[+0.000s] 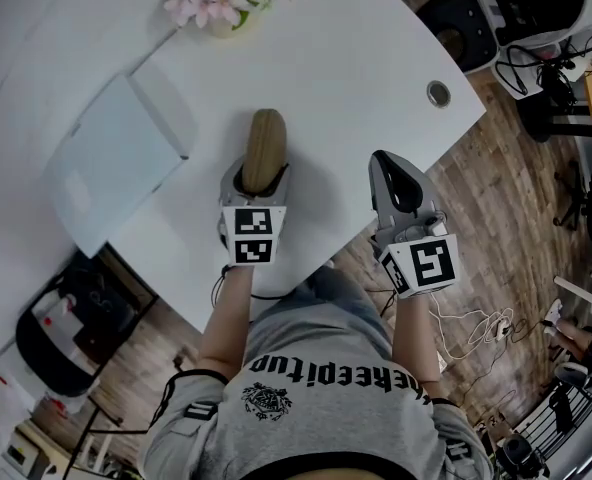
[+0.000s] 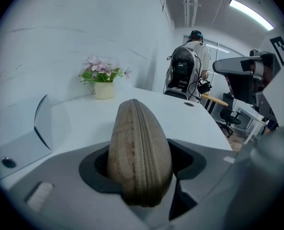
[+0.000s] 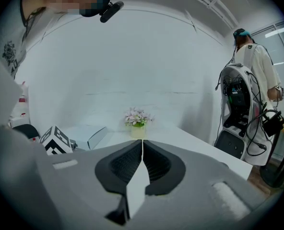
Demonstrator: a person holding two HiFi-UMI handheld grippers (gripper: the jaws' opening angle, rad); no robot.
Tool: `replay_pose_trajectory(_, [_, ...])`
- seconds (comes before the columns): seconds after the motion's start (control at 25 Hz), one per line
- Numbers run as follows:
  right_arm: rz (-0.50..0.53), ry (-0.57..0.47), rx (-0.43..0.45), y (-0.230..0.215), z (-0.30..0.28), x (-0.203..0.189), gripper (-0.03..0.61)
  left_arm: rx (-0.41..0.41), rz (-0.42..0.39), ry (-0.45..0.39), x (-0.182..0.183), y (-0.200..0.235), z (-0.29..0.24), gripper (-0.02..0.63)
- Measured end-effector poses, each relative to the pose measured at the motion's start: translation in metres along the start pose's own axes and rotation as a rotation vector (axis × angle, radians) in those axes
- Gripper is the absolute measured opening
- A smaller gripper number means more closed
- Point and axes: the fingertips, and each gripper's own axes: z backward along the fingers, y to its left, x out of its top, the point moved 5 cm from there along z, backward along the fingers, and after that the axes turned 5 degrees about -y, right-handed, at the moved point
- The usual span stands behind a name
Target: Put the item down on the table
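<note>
The left tool (image 1: 261, 173) is clamped on a tan, woven-fabric zip case of long, rounded shape (image 1: 267, 138); its dark pads press the case's two flanks with the jaws standing wide, the zip seam runs along the top, and most of the case juts forward past the fingertips. The case hangs over the near part of the white curved tabletop (image 1: 356, 58), close to the front edge; whether its underside touches the surface I cannot tell, though from the left gripper view it looks to be held a little above it. The right tool (image 1: 394, 163) is closed with nothing in it, the two pads meeting along a thin line; it hangs off the tabletop's edge, above the wooden floor (image 1: 496, 208), well apart from the case.

As a judgement, the task is partway through: the item has been brought over the tabletop, but it is not yet set down or let go. What is left is to lower it until it rests on the surface, open the jaws, and draw the tool back clear of it. The spot under the case looks bare; the pale grey flat folder (image 1: 116, 158) lies to the left, and the small pot of pink flowers (image 1: 224, 3) stands at the far side, both well apart from it.
</note>
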Motion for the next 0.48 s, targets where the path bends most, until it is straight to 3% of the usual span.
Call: replay_pose_trajectory(0.48, [0.004, 0.002, 0.007, 0.0041, 0.0018, 0.0016, 0.003, -0.006, 0.002, -0.013, -0.0019, -0.0002, -0.0012, 0.307])
